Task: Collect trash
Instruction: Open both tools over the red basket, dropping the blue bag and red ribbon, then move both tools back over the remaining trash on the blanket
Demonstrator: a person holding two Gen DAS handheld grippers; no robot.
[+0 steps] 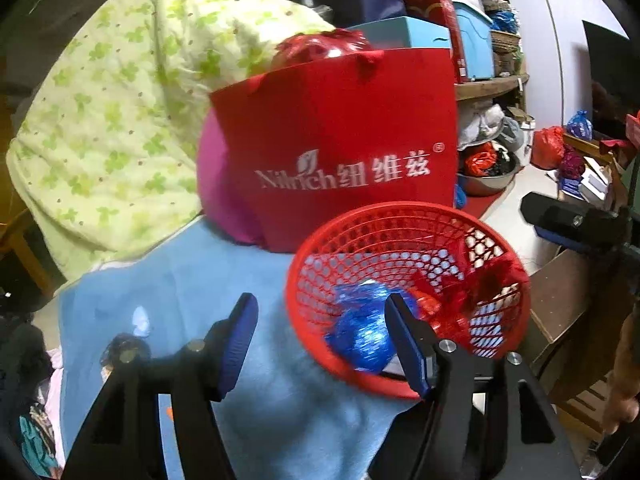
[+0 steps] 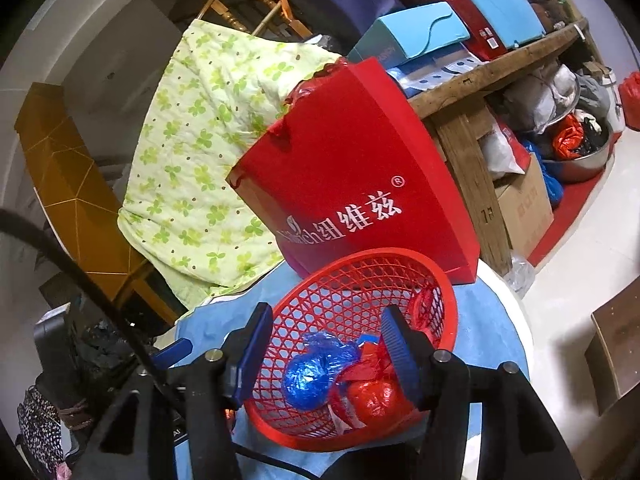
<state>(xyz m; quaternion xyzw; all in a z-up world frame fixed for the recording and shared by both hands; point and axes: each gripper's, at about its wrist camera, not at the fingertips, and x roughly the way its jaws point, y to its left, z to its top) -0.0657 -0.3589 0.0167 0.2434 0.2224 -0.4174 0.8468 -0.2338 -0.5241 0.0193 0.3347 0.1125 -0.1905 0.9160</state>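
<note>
One red mesh basket (image 2: 360, 344) is seen resting on a blue cloth (image 1: 168, 292) spread over a round white table (image 2: 516, 320), close to the table's near-right edge, with one red paper bag (image 2: 360, 184) standing just behind it. Inside the basket two balls of crumpled trash can be counted for certain: one blue wad (image 2: 312, 376) and one red wad (image 2: 376, 400); further red scraps are lodged against the far wall, but their number cannot be told. Two grippers are present. The left gripper (image 1: 320, 344) is held with its jaws apart and empty, beside the basket's left rim over the cloth. The right gripper (image 2: 324, 356) is also held apart and empty, above the basket, with the wads seen between its fingers. The basket is judged to be light and to sit near the edge, so it could be tipped or pushed off the table if its rim were knocked by either gripper, and the collected wads would be spilled.
</note>
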